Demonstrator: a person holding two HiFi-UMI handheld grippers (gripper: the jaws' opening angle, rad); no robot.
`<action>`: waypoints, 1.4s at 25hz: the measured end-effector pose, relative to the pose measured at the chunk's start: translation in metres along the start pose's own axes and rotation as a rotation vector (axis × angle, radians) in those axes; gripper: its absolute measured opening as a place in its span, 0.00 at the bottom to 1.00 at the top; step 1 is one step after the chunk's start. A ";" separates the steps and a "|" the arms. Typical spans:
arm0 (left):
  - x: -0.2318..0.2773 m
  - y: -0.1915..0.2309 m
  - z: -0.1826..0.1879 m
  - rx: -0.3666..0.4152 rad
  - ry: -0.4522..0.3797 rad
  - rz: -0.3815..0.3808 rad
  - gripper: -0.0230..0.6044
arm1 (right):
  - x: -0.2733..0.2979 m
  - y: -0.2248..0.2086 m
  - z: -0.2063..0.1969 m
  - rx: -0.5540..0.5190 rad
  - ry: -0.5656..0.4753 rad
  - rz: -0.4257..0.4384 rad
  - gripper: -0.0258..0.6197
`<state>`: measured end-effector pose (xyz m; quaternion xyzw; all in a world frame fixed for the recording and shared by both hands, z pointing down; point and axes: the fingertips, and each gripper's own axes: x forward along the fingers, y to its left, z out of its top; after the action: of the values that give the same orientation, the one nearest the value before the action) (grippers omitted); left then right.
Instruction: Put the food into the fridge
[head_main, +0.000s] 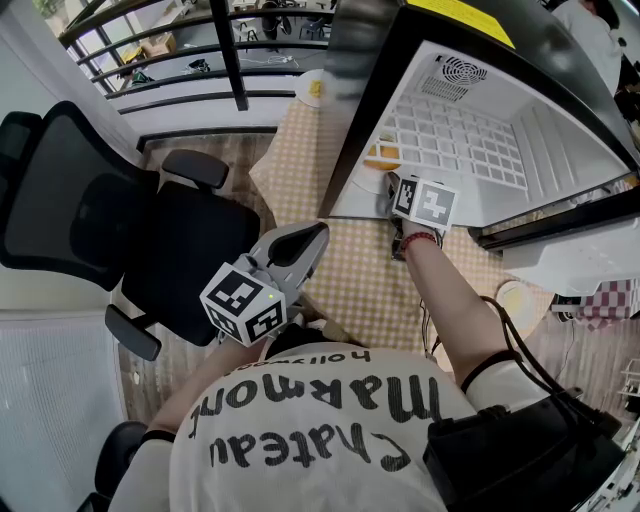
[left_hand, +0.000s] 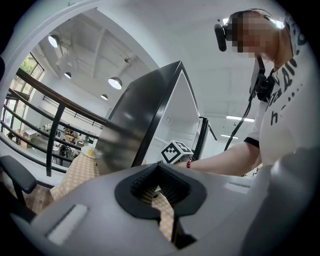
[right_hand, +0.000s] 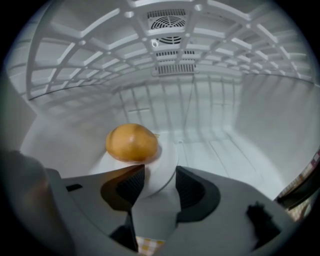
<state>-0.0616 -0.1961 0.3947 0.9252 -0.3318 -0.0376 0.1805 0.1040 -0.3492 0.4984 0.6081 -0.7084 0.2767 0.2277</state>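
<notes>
A bun (right_hand: 131, 142) on a white plate (right_hand: 165, 162) sits on the floor of an open fridge (head_main: 470, 140), just inside its mouth, as a person wearing a printed T-shirt reaches in with the right hand-held gripper (right_hand: 157, 175). That gripper is released: its jaws stand apart, the plate's near rim reaches into the gap between them, and neither pad appears to press on it. The bun lies straight ahead of the jaws and slightly to their left, on the far half of the plate, so the plate's rim, not the bun, is what faces the gripper. The bun is rounded with no marked long axis. Seen from the head view, the right hand-held gripper (head_main: 386, 184) is at the fridge opening, almost touching the plate, while the left hand-held gripper (head_main: 318, 232) is held back over the check-clothed worktop (head_main: 380, 290), well apart from the fridge interior, clenched and with nothing between its jaws. A second plate of yellow food (head_main: 313, 88) stands on the far end of the worktop, beside the fridge's dark outer wall and nearer the left hand; by the look of it, that portion remains to be loaded.
</notes>
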 end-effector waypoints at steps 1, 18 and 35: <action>0.000 0.000 0.000 0.000 0.000 0.000 0.04 | 0.000 0.000 0.000 -0.014 0.002 -0.006 0.35; -0.012 0.000 0.008 0.051 0.033 -0.050 0.04 | -0.002 0.005 0.002 -0.146 -0.004 -0.040 0.35; -0.040 -0.018 0.020 0.082 0.006 -0.134 0.05 | -0.080 0.001 -0.009 0.153 -0.168 0.036 0.35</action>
<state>-0.0856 -0.1644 0.3676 0.9519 -0.2701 -0.0334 0.1405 0.1159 -0.2842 0.4518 0.6321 -0.7124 0.2823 0.1155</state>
